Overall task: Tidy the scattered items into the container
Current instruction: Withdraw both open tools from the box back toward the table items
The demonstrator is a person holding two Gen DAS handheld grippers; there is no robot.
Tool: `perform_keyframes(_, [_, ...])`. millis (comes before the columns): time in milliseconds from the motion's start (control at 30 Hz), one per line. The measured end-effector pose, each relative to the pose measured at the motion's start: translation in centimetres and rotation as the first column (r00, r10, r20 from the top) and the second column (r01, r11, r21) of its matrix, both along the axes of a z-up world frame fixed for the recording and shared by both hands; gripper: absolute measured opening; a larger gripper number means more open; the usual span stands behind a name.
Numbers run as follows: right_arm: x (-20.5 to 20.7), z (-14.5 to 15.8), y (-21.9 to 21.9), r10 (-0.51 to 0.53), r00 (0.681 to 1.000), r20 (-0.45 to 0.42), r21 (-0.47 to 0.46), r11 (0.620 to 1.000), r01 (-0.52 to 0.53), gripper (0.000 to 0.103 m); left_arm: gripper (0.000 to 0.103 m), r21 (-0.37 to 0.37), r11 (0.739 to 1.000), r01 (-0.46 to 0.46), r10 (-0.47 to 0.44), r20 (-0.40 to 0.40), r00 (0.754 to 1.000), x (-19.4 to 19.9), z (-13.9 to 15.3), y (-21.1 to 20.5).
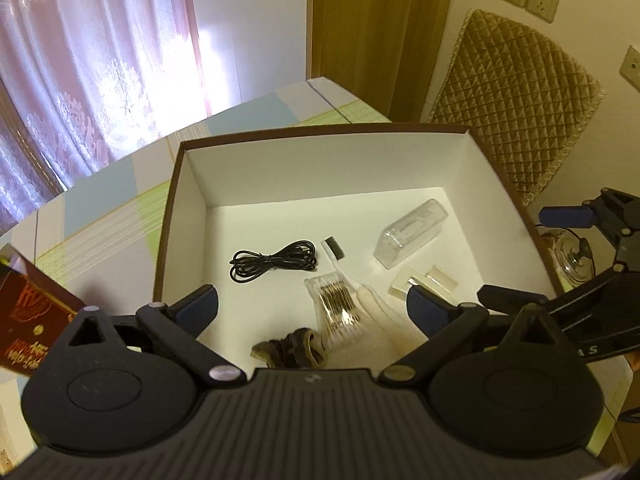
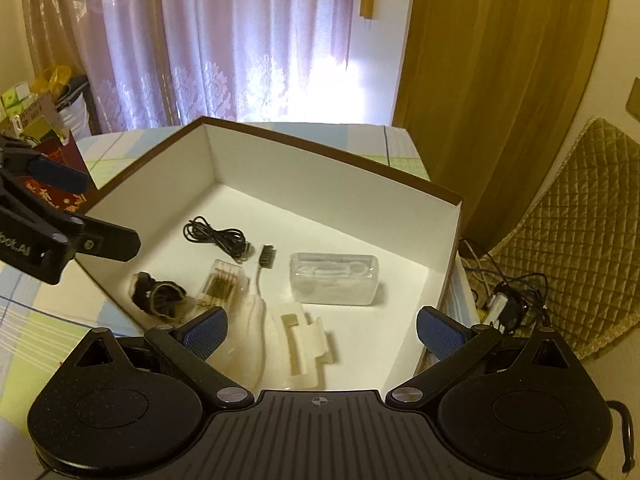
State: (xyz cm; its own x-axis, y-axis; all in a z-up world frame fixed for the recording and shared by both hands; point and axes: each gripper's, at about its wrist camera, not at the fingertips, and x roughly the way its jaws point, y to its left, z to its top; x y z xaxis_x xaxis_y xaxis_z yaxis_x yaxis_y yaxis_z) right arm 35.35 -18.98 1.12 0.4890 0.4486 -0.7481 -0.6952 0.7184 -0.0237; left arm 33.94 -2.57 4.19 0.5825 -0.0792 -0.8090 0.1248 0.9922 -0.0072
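While both grippers hang above the near edge of a brown-rimmed, white-lined cardboard box (image 1: 188, 184), everything inside it lies loose on the white floor. The box sits on a table covered with a pastel checked cloth (image 1: 100, 200).

Seen from the left wrist camera, going left to right: a red printed carton (image 1: 28, 320) stands on the cloth just outside the box's left wall. The left gripper (image 1: 312, 304) has its blue-padded fingers spread wide, holding nothing. Inside the box, a coiled black cable (image 1: 272, 264) lies toward the left. Right of it is a toothbrush (image 1: 340, 264) with dark bristles, its white handle pointing toward the camera. A clear packet of cotton swabs (image 1: 336, 300) lies touching the handle's left side, and a dark fabric scrunchie (image 1: 288, 348) sits nearest the front wall. Further right, a clear plastic case (image 1: 412, 236) lies tilted, with a cream hair claw clip (image 1: 424, 284) just in front of it. The right gripper (image 1: 532, 260) enters at the box's right edge.

From the right wrist camera, the right gripper (image 2: 320, 332) is likewise spread wide and empty, above the clip (image 2: 304, 340) and the toothbrush handle (image 2: 256, 312). The left gripper (image 2: 80, 208) shows at the left, by the box's left wall (image 2: 104, 276). Right of the box, a quilted tan cushion (image 2: 580, 232) leans by the wall, with tangled black cords (image 2: 508, 300) beside it.
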Motion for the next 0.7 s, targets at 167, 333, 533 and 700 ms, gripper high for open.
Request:
perform_keyframes(167, [-2.1,0.9,-0.2,-0.016,1.000,0.005,0.026,1.000,0.016,0.103,0.102,0.007,1.000,0.002,-0.002,0.024,1.000,-2.6,1.1,0.3])
perform_keyframes(333, [-4.3,1.5,-0.5,-0.026,1.000,0.010,0.044,0.999,0.026,0.103,0.102,0.007,1.000,0.001,-0.001,0.037,0.999,-5.1,1.6,0.8])
perform_keyframes(533, [-6.7,2.2,-1.0,-0.047,0.999,0.016,0.063,0.997,0.046,0.103,0.102,-0.005,1.000,0.005,-0.004,0.057,0.998,-8.0,2.2,1.3])
perform_keyframes(700, [-9.1,2.8,-1.0,-0.054,0.998,0.021,0.082,0.995,0.052,0.103,0.102,-0.012,1.000,0.009,-0.008,0.079,0.997,-10.4,3.0,2.0])
